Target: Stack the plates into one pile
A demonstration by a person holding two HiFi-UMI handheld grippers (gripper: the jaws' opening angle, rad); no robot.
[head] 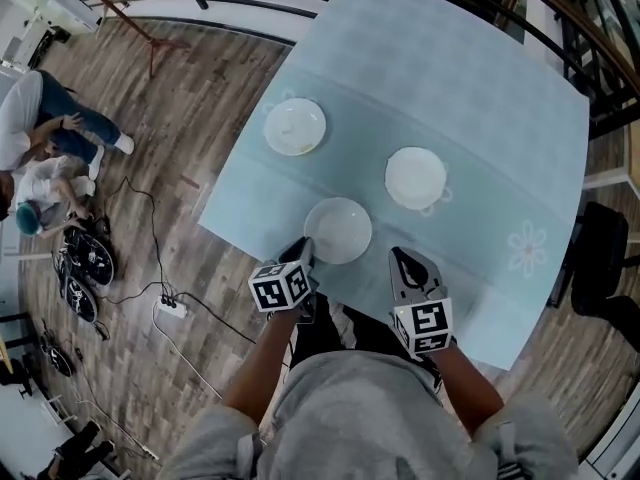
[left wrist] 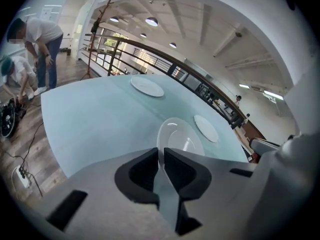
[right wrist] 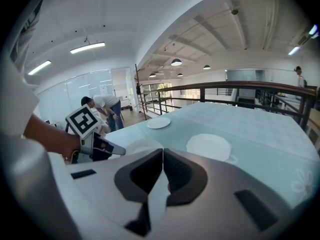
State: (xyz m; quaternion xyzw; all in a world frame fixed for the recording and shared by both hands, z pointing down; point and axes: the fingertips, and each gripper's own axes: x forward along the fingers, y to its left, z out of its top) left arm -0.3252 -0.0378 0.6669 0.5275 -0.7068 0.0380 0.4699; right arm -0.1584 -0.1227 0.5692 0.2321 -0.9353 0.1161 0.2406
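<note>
The left gripper had its fingers almost together, pinching the near rim of the nearest plate, low at centre frame on the blue table. The right gripper, just to its right, had its fingers closed together on nothing. A second plate lay at the upper left and a third plate at the right, well apart

Open loft studio, mezz. railing, floor cables

A grey short-sleeved top covers the person. The left gripper and right gripper are grey and black-padded, each bearing a black-and-white marker cube.
</note>
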